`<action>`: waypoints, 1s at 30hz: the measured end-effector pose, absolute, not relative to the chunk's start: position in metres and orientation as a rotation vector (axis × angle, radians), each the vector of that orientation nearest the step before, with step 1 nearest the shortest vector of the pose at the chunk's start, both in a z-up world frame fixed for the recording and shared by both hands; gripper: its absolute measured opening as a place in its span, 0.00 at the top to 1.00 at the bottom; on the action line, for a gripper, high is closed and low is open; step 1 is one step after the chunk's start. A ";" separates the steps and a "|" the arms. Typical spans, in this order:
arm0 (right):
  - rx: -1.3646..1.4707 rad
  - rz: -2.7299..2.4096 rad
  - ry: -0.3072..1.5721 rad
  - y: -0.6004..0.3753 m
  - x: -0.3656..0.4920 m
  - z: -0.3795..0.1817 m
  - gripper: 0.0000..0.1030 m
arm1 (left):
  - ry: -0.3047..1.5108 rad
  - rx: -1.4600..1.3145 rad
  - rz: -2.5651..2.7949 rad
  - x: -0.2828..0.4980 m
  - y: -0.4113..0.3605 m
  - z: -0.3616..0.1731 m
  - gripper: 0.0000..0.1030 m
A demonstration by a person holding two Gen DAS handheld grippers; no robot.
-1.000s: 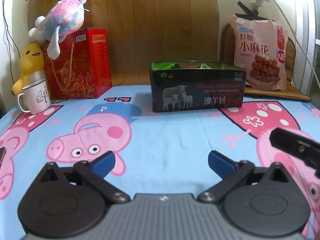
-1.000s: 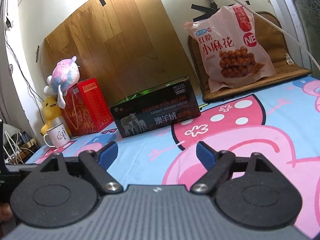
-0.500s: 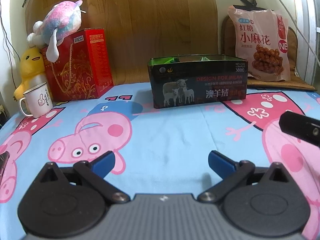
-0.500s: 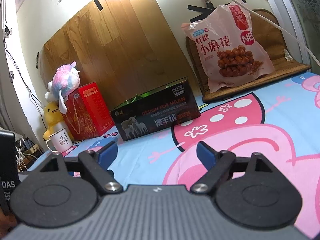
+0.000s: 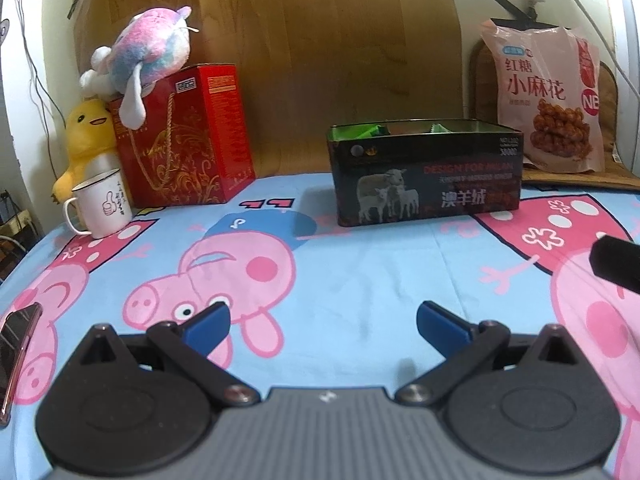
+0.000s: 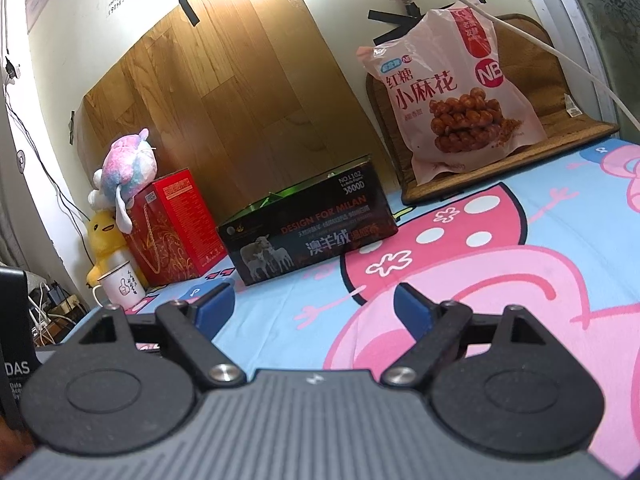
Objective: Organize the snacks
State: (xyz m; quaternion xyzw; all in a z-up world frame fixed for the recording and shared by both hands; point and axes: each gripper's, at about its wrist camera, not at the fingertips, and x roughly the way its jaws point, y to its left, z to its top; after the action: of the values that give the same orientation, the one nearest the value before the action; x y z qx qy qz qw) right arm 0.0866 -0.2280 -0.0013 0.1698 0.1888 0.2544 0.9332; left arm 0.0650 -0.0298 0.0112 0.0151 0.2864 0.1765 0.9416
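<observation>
- I see a printed cloth sheet [image 5: 360, 280], matt and faintly creased.
- My dark tin box [image 5: 426, 178] at its back edge looks glossy, its inside green.
- The snack bag [image 6: 456, 96] is shiny plastic.
- The mug [image 5: 102, 204] has smooth enamel.
- Behind, wood-grain panel [image 5: 340, 52], satin.

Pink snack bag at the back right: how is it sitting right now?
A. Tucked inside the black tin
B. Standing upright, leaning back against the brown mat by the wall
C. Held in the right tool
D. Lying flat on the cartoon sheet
B: the pink snack bag stands propped against the brown mat, apart from the black tin.
</observation>
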 end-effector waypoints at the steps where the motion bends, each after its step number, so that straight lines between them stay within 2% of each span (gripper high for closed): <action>1: 0.348 0.520 0.386 -0.228 0.087 -0.001 0.14 | 0.581 0.031 0.366 0.065 -0.029 0.012 0.00; 30: 0.434 0.503 0.400 -0.239 0.091 -0.003 0.13 | 0.496 0.101 0.471 0.054 -0.028 0.026 0.00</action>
State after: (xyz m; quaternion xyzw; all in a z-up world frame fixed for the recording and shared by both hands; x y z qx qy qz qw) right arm 0.0908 -0.2387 -0.0025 0.2118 0.1950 0.2450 0.9258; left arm 0.0545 -0.0276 0.0264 0.0497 0.2432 0.2311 0.9407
